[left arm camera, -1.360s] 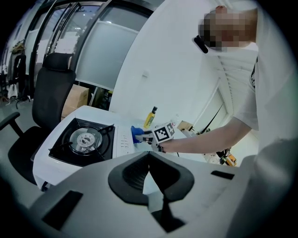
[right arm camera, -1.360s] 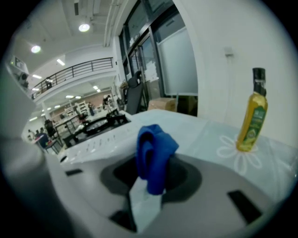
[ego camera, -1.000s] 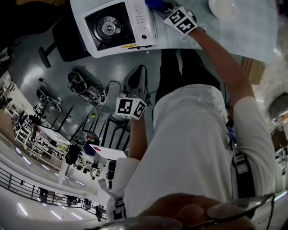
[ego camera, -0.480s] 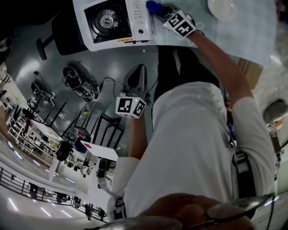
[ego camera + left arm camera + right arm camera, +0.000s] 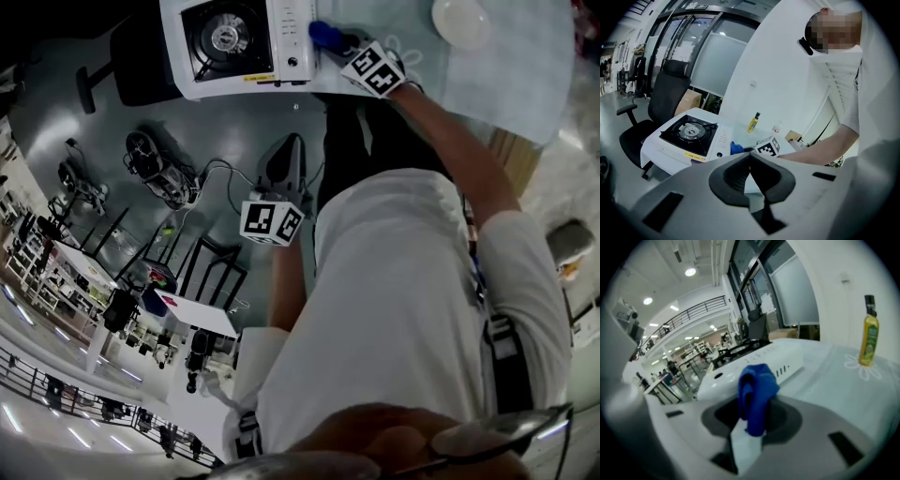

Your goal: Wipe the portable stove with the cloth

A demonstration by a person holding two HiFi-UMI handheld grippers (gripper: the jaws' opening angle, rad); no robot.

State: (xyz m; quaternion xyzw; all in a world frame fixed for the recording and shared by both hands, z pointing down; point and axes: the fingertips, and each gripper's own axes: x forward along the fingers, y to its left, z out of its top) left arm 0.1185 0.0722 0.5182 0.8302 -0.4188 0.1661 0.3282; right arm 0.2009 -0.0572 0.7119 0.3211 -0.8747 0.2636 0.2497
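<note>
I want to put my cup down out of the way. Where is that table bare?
Bare table lies right of the white bowl, out to the edge, and a narrower strip between bowl and right gripper. More shows between the stove and the yellow bottle. It is crowded by the stove's knob side, where that gripper holds the blue cloth.

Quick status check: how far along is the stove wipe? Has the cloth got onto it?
Done: the blue cloth is picked up, clamped in the right tool. In hand: that tool holds it at the portable stove's control-panel edge; contact can't be confirmed. Left: the wiping itself, panel and burner top. The left tool is shut, empty, and held away from the table.
</note>
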